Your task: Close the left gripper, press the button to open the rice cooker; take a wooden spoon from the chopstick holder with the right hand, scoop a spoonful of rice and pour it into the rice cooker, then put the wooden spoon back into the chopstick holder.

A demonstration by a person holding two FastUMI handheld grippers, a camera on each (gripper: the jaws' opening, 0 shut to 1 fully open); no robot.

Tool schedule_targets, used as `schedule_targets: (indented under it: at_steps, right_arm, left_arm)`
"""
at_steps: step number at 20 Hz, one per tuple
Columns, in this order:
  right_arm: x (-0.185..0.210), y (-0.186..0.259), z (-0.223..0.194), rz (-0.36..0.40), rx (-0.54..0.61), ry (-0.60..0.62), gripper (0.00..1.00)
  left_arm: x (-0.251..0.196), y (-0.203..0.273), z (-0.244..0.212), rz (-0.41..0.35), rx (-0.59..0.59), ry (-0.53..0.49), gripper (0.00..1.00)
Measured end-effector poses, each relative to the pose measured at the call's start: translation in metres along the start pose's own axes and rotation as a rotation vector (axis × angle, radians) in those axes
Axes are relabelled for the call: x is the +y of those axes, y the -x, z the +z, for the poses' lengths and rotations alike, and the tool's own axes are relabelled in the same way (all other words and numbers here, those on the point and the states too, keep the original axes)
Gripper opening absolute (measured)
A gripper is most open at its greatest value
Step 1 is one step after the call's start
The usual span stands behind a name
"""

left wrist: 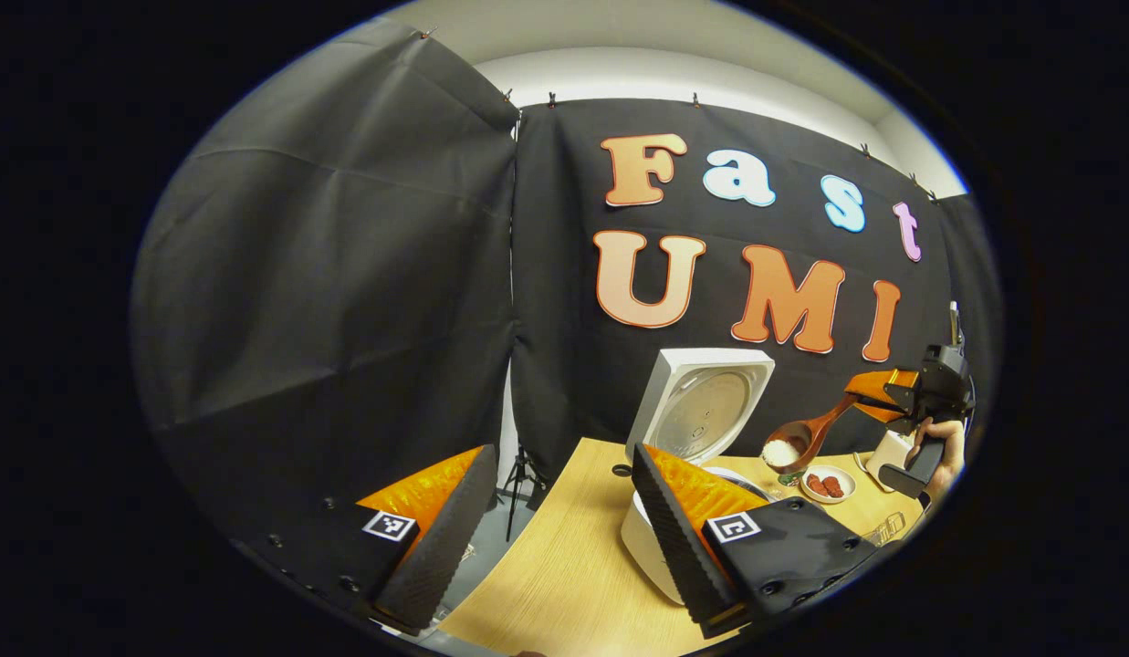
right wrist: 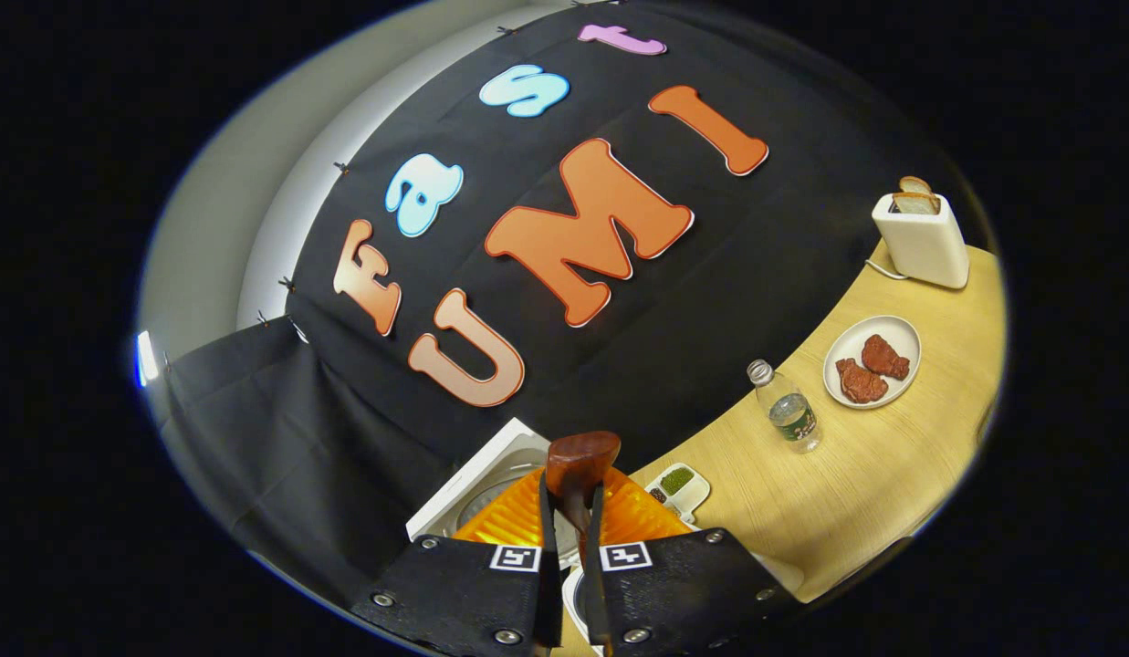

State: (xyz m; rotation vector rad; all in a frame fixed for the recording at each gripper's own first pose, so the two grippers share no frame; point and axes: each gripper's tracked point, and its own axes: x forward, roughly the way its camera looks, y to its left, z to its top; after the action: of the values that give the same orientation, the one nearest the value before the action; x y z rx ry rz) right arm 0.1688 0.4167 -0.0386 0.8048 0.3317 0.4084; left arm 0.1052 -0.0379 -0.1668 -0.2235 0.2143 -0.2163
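Two grippers noted. In the left gripper view we record the left gripper at six o'clock, fingers spread wide, nothing between them. At four o'clock the rice cooker stands lid-up on the table. At three o'clock the right gripper clamps the wooden spoon, loaded with rice, above the cooker.

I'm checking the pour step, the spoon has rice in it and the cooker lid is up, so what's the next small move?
Probably carry the wooden spoon over the rice cooker and tip it. It holds rice, sits to the side of the raised lid, and the right gripper is shut on its handle.
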Motion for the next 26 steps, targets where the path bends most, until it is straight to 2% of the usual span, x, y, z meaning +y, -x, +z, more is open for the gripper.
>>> schedule_targets:
  at_steps: [16, 26]
  right_arm:
    - [0.034, 0.002, -0.003, 0.065, -0.027, 0.259, 0.09]
    - [0.06, 0.006, -0.01, 0.133, -0.047, 0.486, 0.09]
  left_arm:
    - [0.002, -0.002, -0.01, 0.009, 0.009, -0.003, 1.0]
    - [-0.005, -0.007, -0.015, -0.015, 0.02, -0.002, 1.0]
